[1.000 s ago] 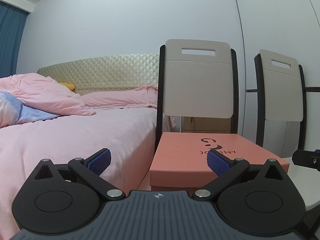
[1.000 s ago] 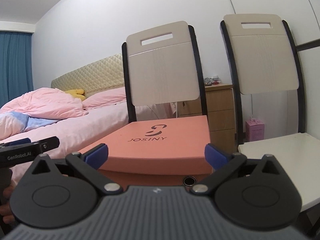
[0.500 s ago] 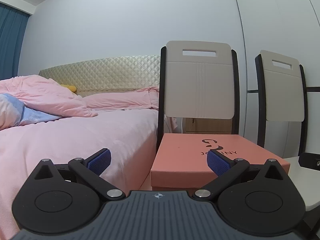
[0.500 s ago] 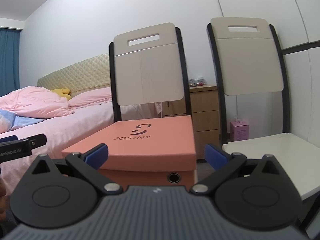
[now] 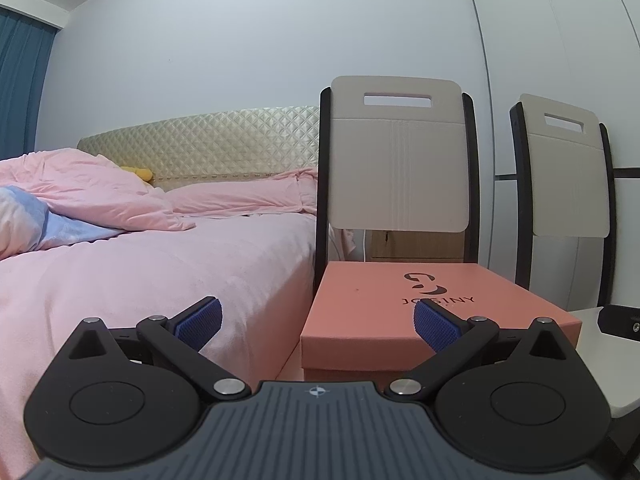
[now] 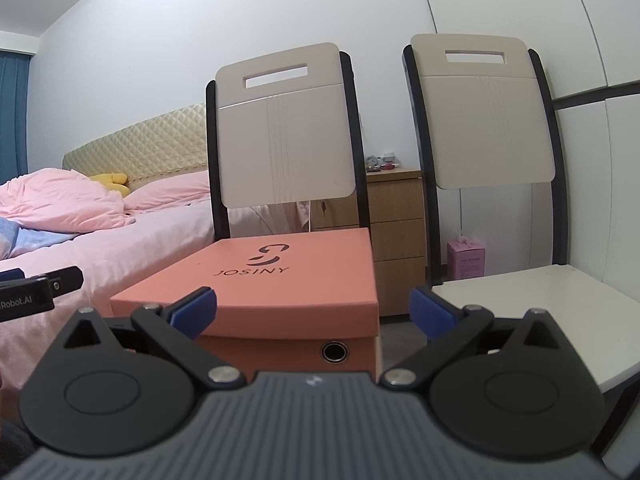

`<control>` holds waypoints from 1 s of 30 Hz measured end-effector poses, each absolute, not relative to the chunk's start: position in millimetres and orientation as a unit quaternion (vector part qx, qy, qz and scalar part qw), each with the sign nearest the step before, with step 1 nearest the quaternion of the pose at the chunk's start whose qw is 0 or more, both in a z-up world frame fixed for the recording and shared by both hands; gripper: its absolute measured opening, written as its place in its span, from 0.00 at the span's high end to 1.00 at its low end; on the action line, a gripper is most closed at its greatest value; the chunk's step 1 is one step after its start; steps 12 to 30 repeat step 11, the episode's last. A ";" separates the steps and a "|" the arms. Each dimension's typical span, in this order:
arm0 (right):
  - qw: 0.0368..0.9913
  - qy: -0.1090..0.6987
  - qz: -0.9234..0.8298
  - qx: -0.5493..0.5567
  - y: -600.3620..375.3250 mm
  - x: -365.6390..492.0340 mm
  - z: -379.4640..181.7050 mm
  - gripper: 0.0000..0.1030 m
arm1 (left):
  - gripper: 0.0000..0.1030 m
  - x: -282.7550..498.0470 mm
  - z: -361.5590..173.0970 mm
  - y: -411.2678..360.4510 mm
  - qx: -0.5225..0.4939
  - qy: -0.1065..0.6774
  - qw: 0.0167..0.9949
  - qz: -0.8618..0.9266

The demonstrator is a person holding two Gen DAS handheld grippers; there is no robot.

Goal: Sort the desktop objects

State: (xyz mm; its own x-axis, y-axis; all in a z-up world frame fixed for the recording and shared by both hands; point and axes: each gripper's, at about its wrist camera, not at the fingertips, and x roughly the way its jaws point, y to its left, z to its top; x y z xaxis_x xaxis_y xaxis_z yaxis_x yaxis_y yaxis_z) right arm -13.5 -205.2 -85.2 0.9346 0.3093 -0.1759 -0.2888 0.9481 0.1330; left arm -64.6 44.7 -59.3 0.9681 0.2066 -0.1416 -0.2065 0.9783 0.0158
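A salmon-pink shoe box [image 5: 416, 312] [image 6: 272, 280] marked JOSINY lies on the seat of the left chair [image 5: 400, 152] [image 6: 284, 136]. My left gripper [image 5: 318, 324] is open and empty, held in front of the gap between the bed and the box. My right gripper [image 6: 312, 310] is open and empty too, level with the box's front corner. The tip of the right gripper [image 5: 622, 320] shows at the left view's right edge. The left gripper [image 6: 36, 288] pokes in at the right view's left edge. No small desktop objects are in view.
A pink-sheeted bed [image 5: 140, 276] with a rumpled duvet fills the left. A second chair [image 6: 480, 120] with a bare white seat [image 6: 532, 308] stands to the right. Behind are a wooden drawer unit [image 6: 394, 236] and a small pink box [image 6: 466, 258] on the floor.
Both cameras have drawn back and shifted a little; the box and chairs sit farther away in the right view. Both grippers stay open and empty.
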 end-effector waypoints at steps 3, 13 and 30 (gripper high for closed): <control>0.982 0.097 0.153 0.049 -204.2 -13.4 -85.4 0.00 | 0.00 -63.9 -59.3 44.9 0.001 0.073 0.992 0.107; 0.984 0.097 0.146 0.045 -204.2 -14.8 -85.8 0.00 | 0.00 -62.9 -60.0 44.2 0.006 0.074 0.991 0.107; 0.984 0.097 0.146 0.045 -204.2 -14.8 -85.8 0.00 | 0.00 -62.9 -60.0 44.2 0.006 0.074 0.991 0.107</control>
